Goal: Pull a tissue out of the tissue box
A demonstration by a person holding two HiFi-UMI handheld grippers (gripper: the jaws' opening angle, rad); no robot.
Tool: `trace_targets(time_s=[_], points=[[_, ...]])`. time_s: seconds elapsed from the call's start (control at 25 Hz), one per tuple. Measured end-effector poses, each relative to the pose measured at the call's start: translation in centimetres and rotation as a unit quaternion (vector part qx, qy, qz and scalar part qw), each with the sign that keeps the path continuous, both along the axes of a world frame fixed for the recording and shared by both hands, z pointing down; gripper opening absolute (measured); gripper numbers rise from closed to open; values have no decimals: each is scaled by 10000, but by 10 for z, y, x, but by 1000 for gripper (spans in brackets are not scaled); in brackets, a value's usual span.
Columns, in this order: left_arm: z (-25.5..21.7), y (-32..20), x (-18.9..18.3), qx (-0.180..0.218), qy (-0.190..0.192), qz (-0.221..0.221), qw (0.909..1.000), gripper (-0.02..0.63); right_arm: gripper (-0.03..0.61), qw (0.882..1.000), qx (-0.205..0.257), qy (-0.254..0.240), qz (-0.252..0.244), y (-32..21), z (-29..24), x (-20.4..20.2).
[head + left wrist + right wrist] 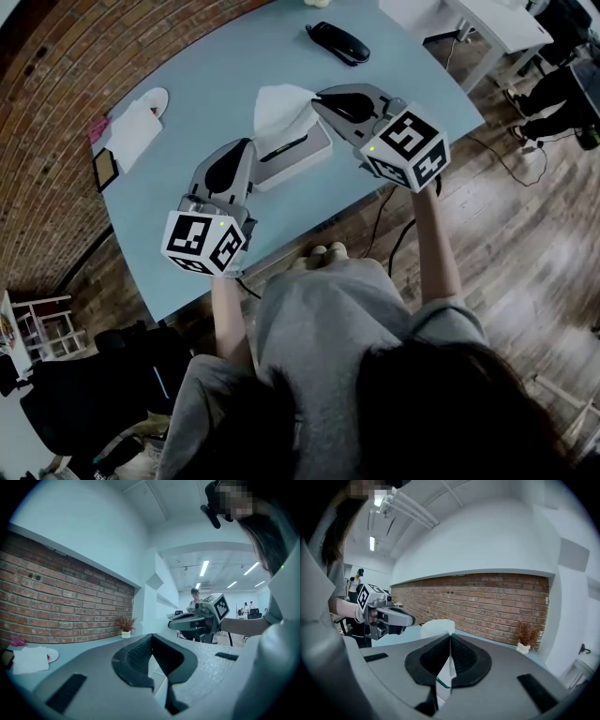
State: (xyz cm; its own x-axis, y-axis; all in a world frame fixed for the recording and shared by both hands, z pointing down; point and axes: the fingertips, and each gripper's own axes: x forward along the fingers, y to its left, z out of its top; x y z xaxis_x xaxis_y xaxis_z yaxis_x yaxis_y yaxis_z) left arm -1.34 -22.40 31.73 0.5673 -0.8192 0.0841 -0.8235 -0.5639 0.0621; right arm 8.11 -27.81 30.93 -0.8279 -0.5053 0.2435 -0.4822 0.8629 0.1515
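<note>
On the pale blue table (216, 75) lies the white tissue box (298, 152), near the front edge. A white tissue (279, 108) stands up out of its slot. My right gripper (319, 95) reaches in from the right and is shut on the tissue's upper right corner. In the right gripper view the jaws (450, 639) meet, with the tissue (436, 626) rising just beyond them. My left gripper (247, 150) is shut, its tips against the box's left end. In the left gripper view (151, 641) I cannot tell whether it pinches anything.
A black handset (337, 42) lies at the table's far side. A stack of white napkins (134, 131), a small plate (155, 97) and a brown card (105, 167) sit at the left. A brick wall runs behind, with a small potted plant (527, 637). Cables trail on the wooden floor.
</note>
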Motion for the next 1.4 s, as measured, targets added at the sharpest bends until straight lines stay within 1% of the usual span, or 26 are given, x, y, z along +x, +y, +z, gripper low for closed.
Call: trace_targets(time_s=[0.2,0.48,0.8,1.4], points=[[1,9,0,45,14,-89,9999,3,2,9989,20,-396,250,11,-1,9],[6,15,6,96,38,-156,9998,3,2,9974,16,-608,374,20,8,16],[11,15,7,119,32,-214,9997,3,2,9974,26,-652,314,22,14,14],[14,2,13,116,-12,-319,9994,3,2,9975,21,-680,192,8,20,19]])
